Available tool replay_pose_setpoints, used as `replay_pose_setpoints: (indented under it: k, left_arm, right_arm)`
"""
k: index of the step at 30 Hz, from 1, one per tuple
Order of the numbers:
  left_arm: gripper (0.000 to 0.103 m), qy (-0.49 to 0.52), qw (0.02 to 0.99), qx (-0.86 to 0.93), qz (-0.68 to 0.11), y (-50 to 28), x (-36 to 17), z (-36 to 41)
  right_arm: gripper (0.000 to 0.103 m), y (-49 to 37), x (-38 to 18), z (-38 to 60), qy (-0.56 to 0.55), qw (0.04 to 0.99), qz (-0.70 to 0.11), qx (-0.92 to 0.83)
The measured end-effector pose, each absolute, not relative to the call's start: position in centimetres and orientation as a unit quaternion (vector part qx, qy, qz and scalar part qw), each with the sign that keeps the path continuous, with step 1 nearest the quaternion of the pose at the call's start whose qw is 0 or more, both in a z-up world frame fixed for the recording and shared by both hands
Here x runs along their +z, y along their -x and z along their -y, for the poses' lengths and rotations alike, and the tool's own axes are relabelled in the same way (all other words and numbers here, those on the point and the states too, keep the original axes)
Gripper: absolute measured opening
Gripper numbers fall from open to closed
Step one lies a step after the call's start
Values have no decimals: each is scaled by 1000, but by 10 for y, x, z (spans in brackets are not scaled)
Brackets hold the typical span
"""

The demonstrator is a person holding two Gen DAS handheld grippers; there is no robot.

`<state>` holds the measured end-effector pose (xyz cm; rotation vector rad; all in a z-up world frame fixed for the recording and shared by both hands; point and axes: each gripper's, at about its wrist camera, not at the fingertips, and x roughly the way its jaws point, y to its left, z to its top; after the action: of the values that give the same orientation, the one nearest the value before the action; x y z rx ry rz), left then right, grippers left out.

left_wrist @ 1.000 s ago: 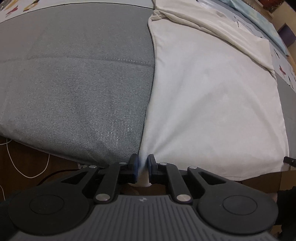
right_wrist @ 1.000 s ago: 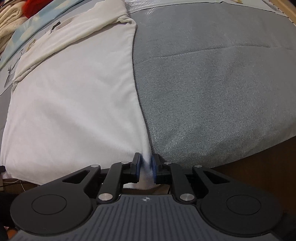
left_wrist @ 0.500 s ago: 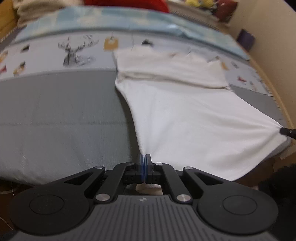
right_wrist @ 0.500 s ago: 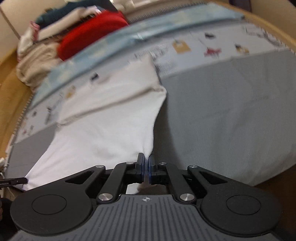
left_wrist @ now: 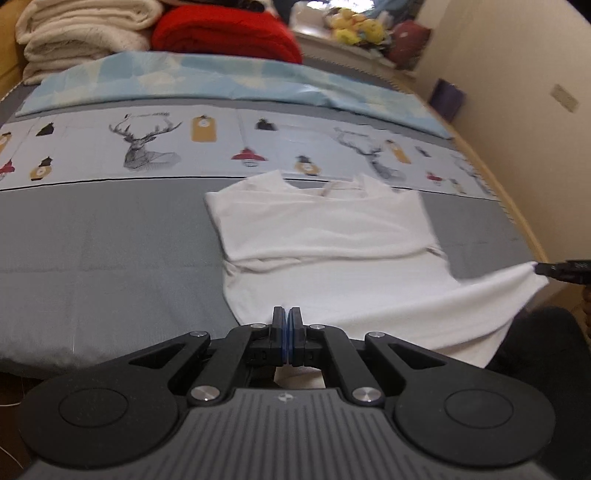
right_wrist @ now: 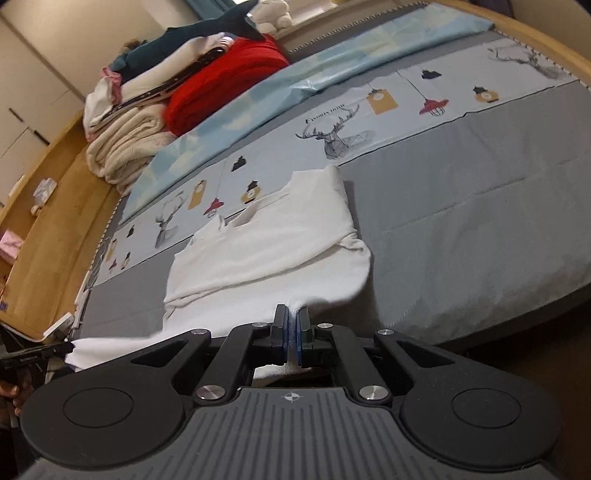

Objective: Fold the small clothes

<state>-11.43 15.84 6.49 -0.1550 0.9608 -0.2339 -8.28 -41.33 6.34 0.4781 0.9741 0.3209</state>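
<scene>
The bed [left_wrist: 92, 258] filled both views, its near half covered in plain grey and a pale printed band with stag heads and hanging lamps [left_wrist: 147, 147] running across the middle of each frame. Beyond that lay a light blue sheet [left_wrist: 221, 81], and behind it, in the upper left of both views, a stack of cream blankets [left_wrist: 74, 33] sat beside a folded red blanket [left_wrist: 225, 33]. In the right wrist view a dark blue plush shark [right_wrist: 207, 29] lay on top of that stack, and a wooden bed frame [right_wrist: 48, 236] curved down the left side of the frame. A cream wall [left_wrist: 517, 92] stood at the upper right of the left wrist view. The white shirt [left_wrist: 332, 236] lay in the centre of the grey cover, its upper part already folded over, its near hem lifted off the bed and stretched between the two tools. The left tool [left_wrist: 287, 325], at the bottom centre of its own view, pointed down toward the bed with its jaws pressed together on one corner of the hem. The right tool [right_wrist: 291, 328] was tilted downward too and pinched the other hem corner, a bit of white cloth showing between its blue pads [right_wrist: 300, 343]. Each tool's tip also appeared at the edge of the other's view, the cloth pulled taut to it.
</scene>
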Motion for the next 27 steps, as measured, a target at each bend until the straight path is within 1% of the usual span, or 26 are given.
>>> replay_pose_setpoints:
  k: [5,8,9,10,12,13,15,16,18,19,20,21,22,23,24,25,27]
  left_arm:
    - [0,98,862,-81,-491,4,17,-176]
    - [1,119,850,-63,-509,-61,-15,-188]
    - [2,130,851,-49,-506,-77,-24,-194]
    - [3,140,853,-31,-502,-87,-30,-201]
    - [8,176,844,-9,-506,-96,-46,-216]
    - [8,188,835,-9,-517,-96,-53,-221]
    - [9,168,829,-11,-533,-95,-57,-223]
    - [16,150,833,-15,-532,-94,-55,-222]
    - [24,151,833,-24,-532,-93,-58,-223]
    - [24,158,830,-33,-535,-94,-61,-223]
    - [24,160,829,-37,-535,-93,-66,-220]
    - [25,158,829,-40,-535,-94,-69,-218]
    - [29,153,830,-41,-535,-95,-71,-213]
    - [31,150,830,-43,-535,-96,-73,-209]
    - [36,148,831,-46,-534,-95,-74,-204]
    - [43,146,833,-48,-532,-98,-75,-199]
    - [48,137,834,-49,-533,-105,-78,-188]
  right_arm:
    - [3,7,36,393,-206,842,-481,134]
    - [3,-55,11,378,-185,843,-492,114]
    - [4,-76,3,376,-195,845,-488,97]
    - [7,-92,-5,375,-209,846,-485,77]
    - [7,-114,-17,372,-200,865,-460,36]
    - [7,-119,-24,370,-188,871,-452,27]
    - [7,-118,-43,371,-184,869,-458,29]
    - [7,-119,-52,371,-178,859,-479,32]
    - [8,-120,-62,367,-136,854,-501,39]
    - [10,-122,-64,364,-114,854,-506,41]
    - [16,-123,-65,362,-102,855,-506,48]
    - [20,-124,-67,360,-96,856,-505,55]
    - [27,-125,-71,359,-93,856,-505,58]
    - [29,-124,-76,359,-93,856,-506,58]
    - [30,-124,-80,358,-96,855,-506,59]
    - [30,-125,-82,356,-99,854,-508,62]
    - [31,-129,-84,348,-90,855,-505,73]
